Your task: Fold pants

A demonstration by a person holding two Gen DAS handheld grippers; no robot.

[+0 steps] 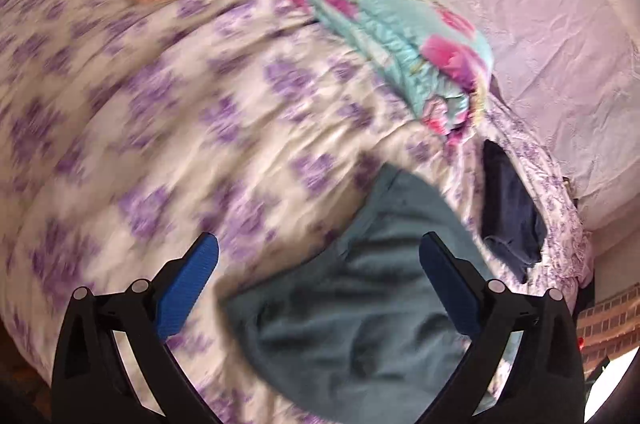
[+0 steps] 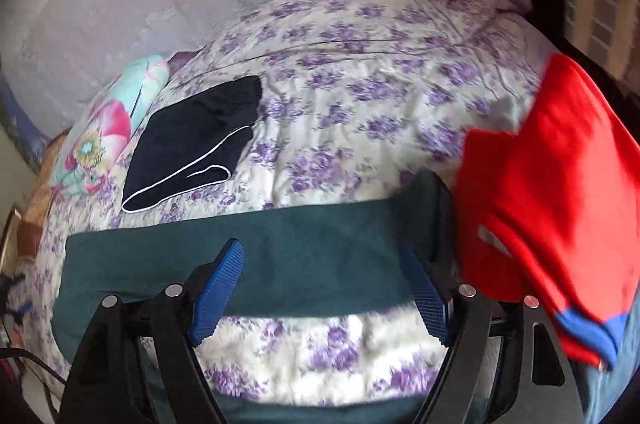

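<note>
Hovering with both tongs spread and empty, my left gripper point(image 1: 318, 254) and right gripper point(image 2: 320, 264) frame the teal pants point(image 2: 280, 252) along the bed's point(image 2: 360, 96) near edge; red garment point(image 2: 552, 192) touching rightward, black shorts point(image 2: 192, 140) farther.

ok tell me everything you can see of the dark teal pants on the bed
The dark teal pants look like soft, matte knit fabric. In the right wrist view they lie as a wide flat band across the purple-flowered white bedsheet, beside a red garment. The open right gripper hovers over them. In the left wrist view they look rumpled, between the fingers of the open left gripper.
</note>
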